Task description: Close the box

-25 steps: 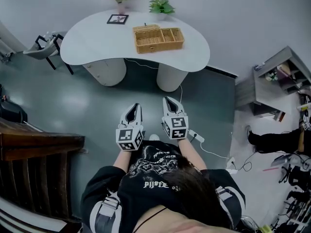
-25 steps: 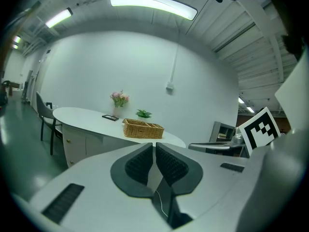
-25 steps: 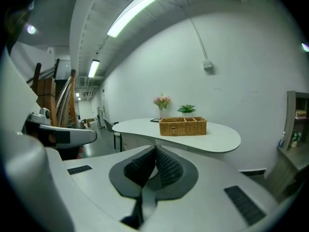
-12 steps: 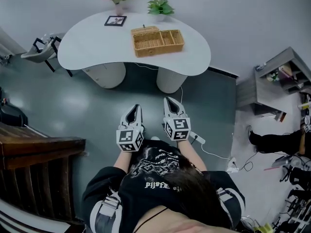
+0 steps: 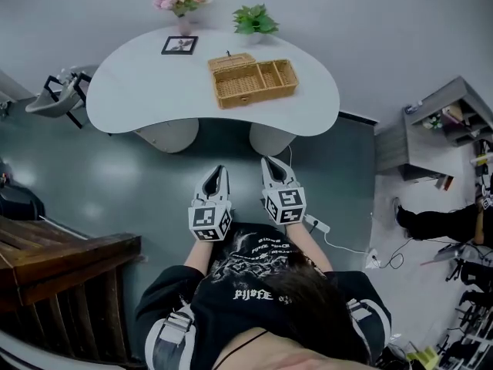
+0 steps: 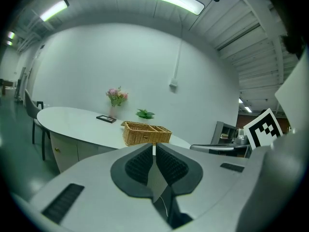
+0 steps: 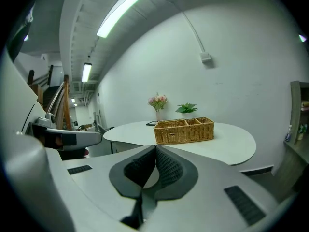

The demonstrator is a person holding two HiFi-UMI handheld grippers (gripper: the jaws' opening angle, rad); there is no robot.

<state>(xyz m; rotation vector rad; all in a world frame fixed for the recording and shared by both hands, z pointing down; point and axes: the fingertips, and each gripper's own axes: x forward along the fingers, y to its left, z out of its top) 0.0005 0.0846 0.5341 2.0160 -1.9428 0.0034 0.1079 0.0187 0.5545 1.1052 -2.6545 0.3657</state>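
Head view: the left gripper (image 5: 217, 173) and the right gripper (image 5: 267, 165) sit side by side, jaws pressed together and empty. The wicker box (image 5: 253, 82), lid flipped back, stands well ahead of both tips on the white table (image 5: 139, 83), set back from its near edge. Open floor (image 5: 131, 176) lies between.

Left gripper view: the box is straight beyond the closed tips.

Right gripper view: the box is just right of the tips, with bare tabletop to its right.

left gripper (image 5: 218, 171): fingers (image 6: 140, 164) seemingly together, empty | right gripper (image 5: 269, 163): fingers together, empty | side by side
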